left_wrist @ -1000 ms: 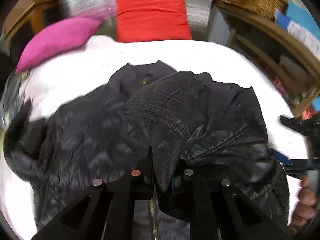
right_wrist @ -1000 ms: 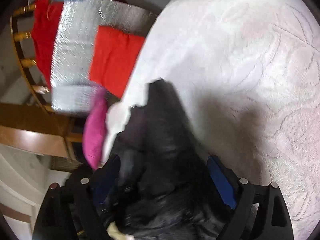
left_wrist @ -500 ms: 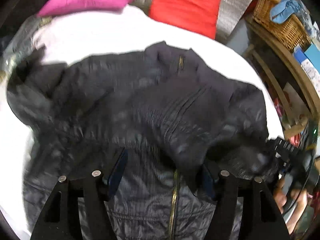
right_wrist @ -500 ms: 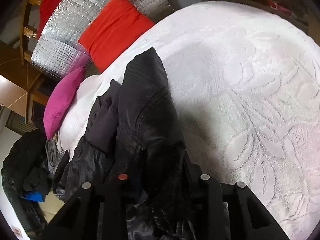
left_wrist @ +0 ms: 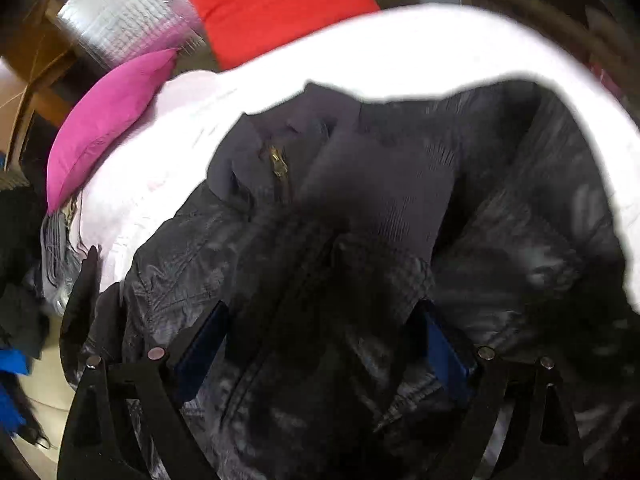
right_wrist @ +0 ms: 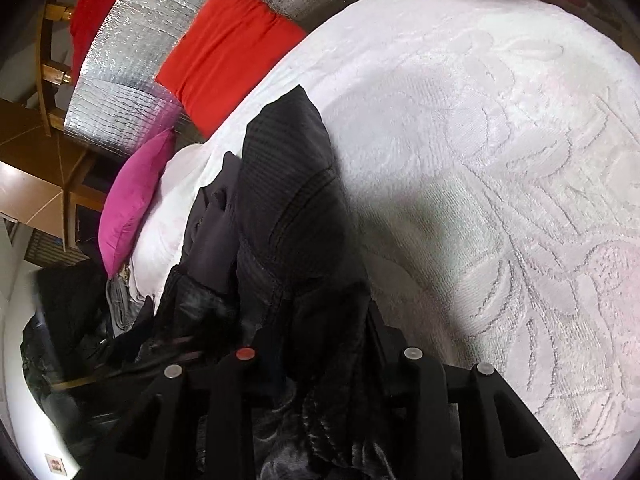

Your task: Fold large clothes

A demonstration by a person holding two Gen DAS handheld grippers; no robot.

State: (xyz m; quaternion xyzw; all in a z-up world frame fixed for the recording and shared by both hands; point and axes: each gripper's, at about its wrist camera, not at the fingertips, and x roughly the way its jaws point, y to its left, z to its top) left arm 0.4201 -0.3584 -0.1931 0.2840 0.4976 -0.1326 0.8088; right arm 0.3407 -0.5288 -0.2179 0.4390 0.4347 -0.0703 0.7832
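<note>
A black quilted jacket point(left_wrist: 380, 184) lies spread on a white bedspread point(left_wrist: 400, 48), its collar and gold zipper point(left_wrist: 278, 160) pointing toward the pillows. My left gripper point(left_wrist: 320, 312) hovers over the jacket's front. Its jaws are opening wide, the blue pads point(left_wrist: 200, 344) are clear of the fabric, and cloth lies below them. In the right wrist view my right gripper point(right_wrist: 316, 332) is shut on a bunched fold at the jacket's point(right_wrist: 288, 168) side edge, which rises in a ridge above the bedspread point(right_wrist: 500, 160).
A pink pillow point(left_wrist: 108, 120) and a red pillow point(left_wrist: 276, 4) lean at the head of the bed against a silver foil panel point(right_wrist: 132, 72). Dark clothes and a wooden frame point(right_wrist: 60, 80) lie off the bed's left side. Bare bedspread stretches to the right.
My left gripper let go of the jacket fold it was pinching, opened wide and swung over the jacket front. My right gripper closed on the jacket's edge and lifted it slightly.
</note>
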